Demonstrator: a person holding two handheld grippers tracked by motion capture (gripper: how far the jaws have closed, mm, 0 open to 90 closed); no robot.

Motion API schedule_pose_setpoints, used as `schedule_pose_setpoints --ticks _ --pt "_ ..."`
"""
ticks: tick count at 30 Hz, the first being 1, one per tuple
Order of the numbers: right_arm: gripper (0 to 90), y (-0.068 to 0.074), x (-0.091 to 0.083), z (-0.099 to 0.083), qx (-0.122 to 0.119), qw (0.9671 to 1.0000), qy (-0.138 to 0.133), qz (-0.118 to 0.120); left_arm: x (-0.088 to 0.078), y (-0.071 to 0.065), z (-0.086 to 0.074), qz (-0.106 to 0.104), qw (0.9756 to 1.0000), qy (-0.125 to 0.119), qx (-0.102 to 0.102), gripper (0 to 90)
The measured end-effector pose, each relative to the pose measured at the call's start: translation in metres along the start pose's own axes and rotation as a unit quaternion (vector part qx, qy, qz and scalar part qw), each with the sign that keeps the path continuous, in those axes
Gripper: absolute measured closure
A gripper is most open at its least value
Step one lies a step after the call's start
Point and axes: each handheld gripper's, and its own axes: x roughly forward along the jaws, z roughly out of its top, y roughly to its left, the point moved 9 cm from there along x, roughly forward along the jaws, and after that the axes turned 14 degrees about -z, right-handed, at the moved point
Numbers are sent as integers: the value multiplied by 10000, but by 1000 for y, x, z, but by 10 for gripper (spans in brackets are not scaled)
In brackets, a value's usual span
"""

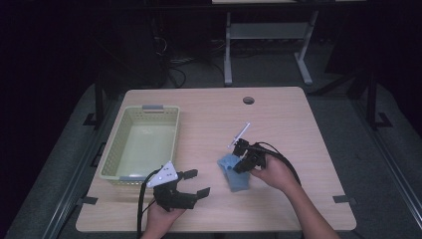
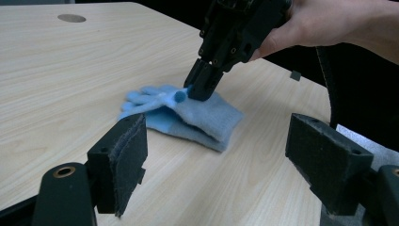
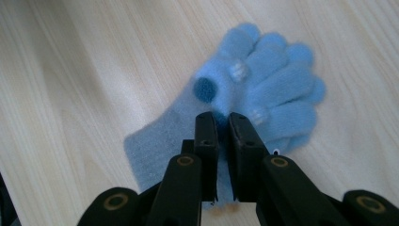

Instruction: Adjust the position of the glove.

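No writing or brand mark can be read on any item. The right gripper (image 1: 243, 158) tilts steeply down from the person's right hand (image 1: 272, 173), its jaws nearly together and pinching a fold of the light blue glove (image 3: 263, 94), which lies flat on the table (image 1: 278, 119) directly under the tips. The left gripper (image 1: 191, 182) rests low near the table's front edge, level, jaws wide apart with nothing between them; the glove lies ahead of it, and the pale green basket (image 1: 115, 144) sits just beside it
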Motion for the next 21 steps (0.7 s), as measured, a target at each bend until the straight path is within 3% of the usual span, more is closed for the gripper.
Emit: schedule_pose_setpoints --ticks 9,14,17,21 --pt "792 2 7 0 -32 10000 0 -41 0 0 -1 -5 10000 12 -9 211" --pt "696 2 9 -1 -7 10000 6 -93 0 0 -1 -11 10000 18 -2 212" --pt "659 -1 4 1 134 9998 -96 -84 0 -1 0 -10 10000 8 8 214" --pt "745 -2 -4 7 262 9991 -318 -28 1 -1 -1 -2 10000 32 -2 216"
